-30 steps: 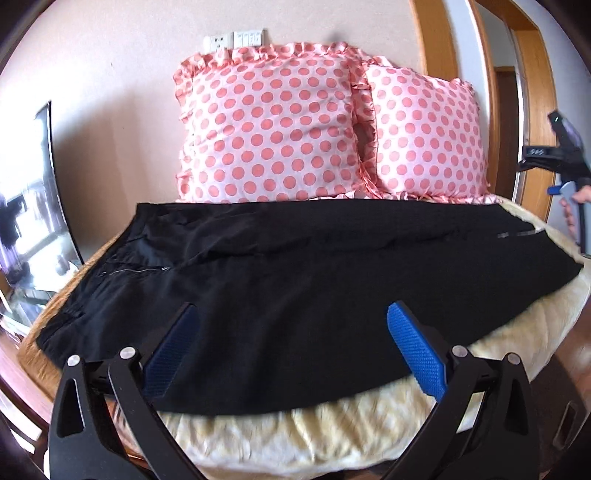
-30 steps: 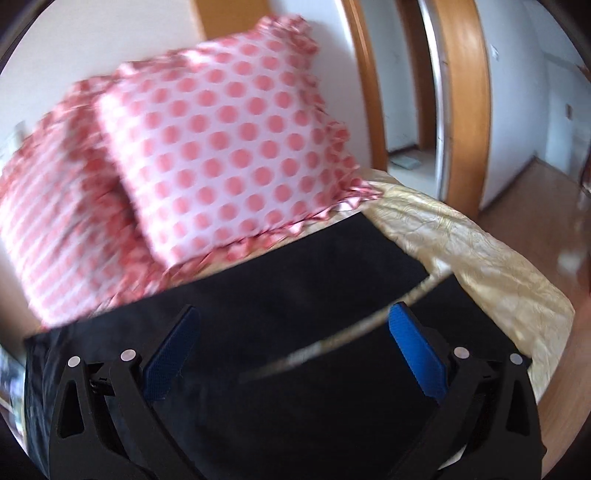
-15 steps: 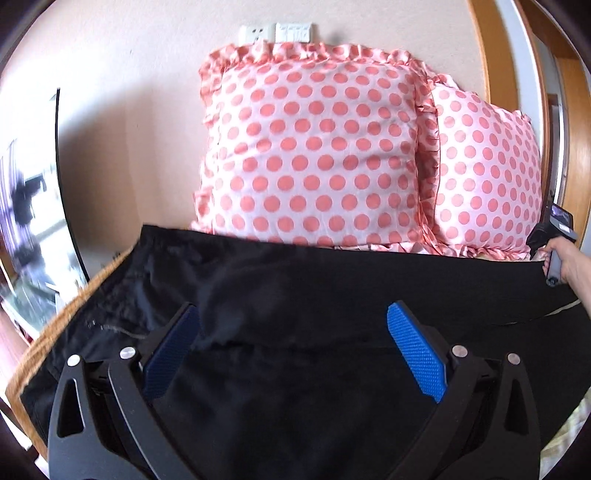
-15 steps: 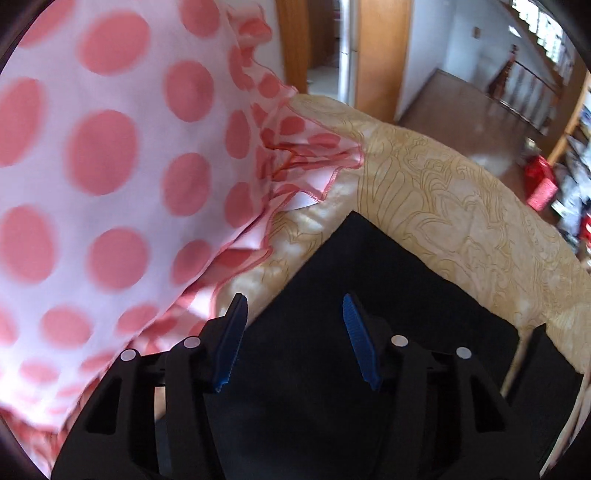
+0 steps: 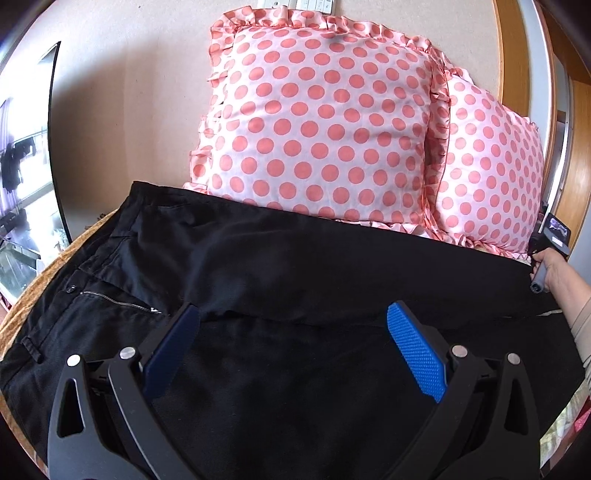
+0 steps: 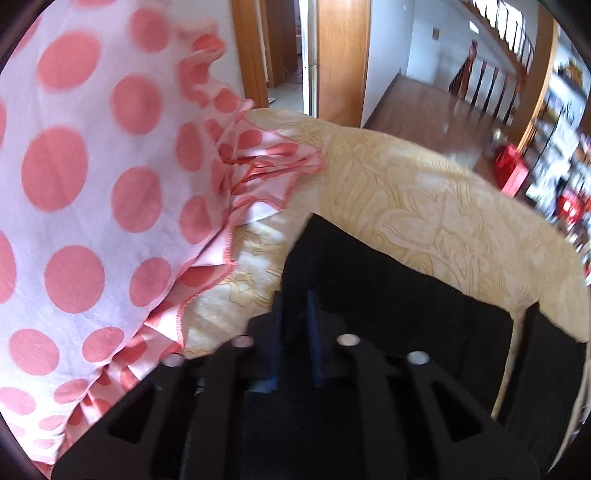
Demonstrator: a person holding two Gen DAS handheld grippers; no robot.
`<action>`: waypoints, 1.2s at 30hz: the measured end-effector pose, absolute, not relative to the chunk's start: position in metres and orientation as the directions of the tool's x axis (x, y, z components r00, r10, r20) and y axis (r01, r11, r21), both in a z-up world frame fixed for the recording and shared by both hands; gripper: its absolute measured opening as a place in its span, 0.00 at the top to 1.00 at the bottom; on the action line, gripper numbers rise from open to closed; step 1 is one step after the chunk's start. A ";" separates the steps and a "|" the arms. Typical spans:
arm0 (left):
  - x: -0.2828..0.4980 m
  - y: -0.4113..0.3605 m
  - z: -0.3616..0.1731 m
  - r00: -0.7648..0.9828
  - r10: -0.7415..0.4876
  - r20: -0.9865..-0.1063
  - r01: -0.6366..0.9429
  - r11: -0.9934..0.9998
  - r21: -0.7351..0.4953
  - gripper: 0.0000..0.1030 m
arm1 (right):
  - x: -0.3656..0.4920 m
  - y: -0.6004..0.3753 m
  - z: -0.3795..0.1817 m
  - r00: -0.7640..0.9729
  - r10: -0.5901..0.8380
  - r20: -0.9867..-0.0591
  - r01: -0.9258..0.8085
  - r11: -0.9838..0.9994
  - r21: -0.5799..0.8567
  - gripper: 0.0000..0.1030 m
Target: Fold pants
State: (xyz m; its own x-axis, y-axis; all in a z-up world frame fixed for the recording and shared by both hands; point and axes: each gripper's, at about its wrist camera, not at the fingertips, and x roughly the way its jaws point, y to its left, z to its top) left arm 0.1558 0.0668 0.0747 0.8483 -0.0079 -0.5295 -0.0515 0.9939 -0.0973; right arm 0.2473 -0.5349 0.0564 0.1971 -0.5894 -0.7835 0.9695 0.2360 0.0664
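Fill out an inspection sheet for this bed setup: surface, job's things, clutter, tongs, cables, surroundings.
Surface: bed with a yellow patterned cover.
Job's things: black pants spread flat across the bed, waistband and zipper toward the left, hem corner at the far right.
Clutter: two pink dotted pillows propped against the wall, behind the pants.
Tongs: left tongs open above the pants, holding nothing; right tongs shut on the hem corner.
Cables: nothing seen.
Surroundings: wall sockets above the pillows, wooden door frame, wood floor beyond.
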 end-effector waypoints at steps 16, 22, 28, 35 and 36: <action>0.121 0.082 0.087 0.886 -0.022 -0.464 -0.046 0.990 -0.134 0.02 | 0.020 -0.449 0.087 0.766 -0.358 -0.533 0.641 0.485 0.595 0.96; 0.113 0.076 0.087 0.892 -0.039 -0.450 -0.024 0.991 -0.133 0.02 | -0.045 -0.435 0.044 0.767 -0.287 -0.574 0.639 0.434 0.635 0.96; 0.107 0.077 0.086 0.881 -0.053 -0.471 -0.023 0.988 -0.154 0.02 | -0.049 -0.438 0.035 0.775 -0.229 -0.589 0.628 0.382 0.678 0.69; 0.105 0.080 0.087 0.876 -0.026 -0.482 -0.051 0.988 -0.145 0.02 | -0.035 -0.452 0.037 0.794 -0.253 -0.552 0.607 0.382 0.697 0.73; 0.105 0.079 0.087 0.873 -0.029 -0.486 -0.050 0.988 -0.149 0.02 | -0.030 -0.458 0.035 0.800 -0.248 -0.547 0.599 0.390 0.699 0.98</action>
